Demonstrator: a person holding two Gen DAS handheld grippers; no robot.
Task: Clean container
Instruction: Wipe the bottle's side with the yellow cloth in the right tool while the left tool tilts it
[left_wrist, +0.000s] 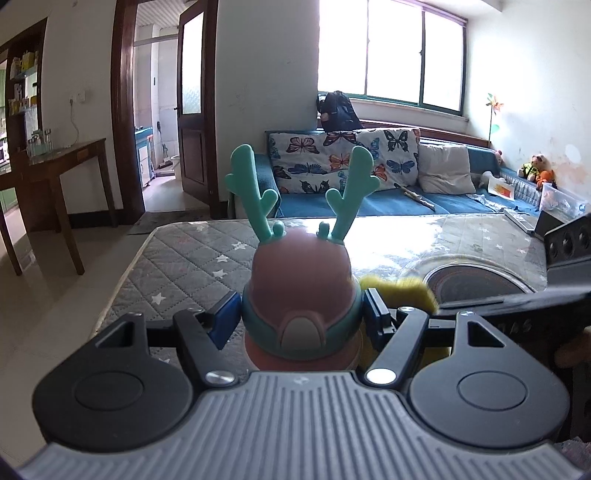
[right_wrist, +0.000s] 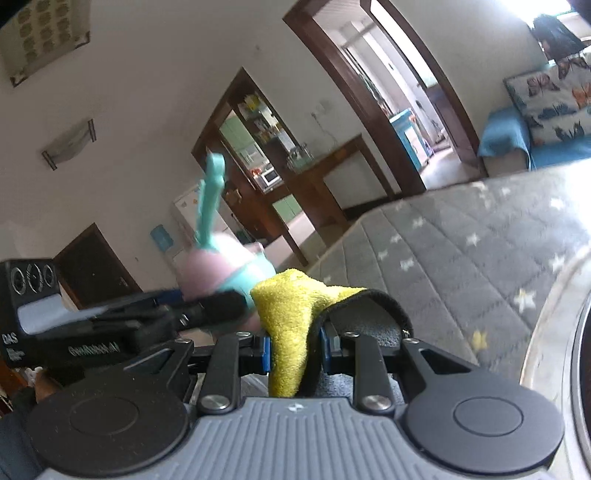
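Note:
My left gripper is shut on a pink container with a teal band and teal antlers, held upright above the table. It also shows in the right wrist view, blurred, with the left gripper's body around it. My right gripper is shut on a yellow cloth with a black edge, which touches the container's right side. The cloth peeks out in the left wrist view just right of the container.
A grey quilted star-pattern cover lies on the table. A round dark metal-rimmed item sits at the right. A sofa with butterfly cushions stands behind, and a wooden side table at the left.

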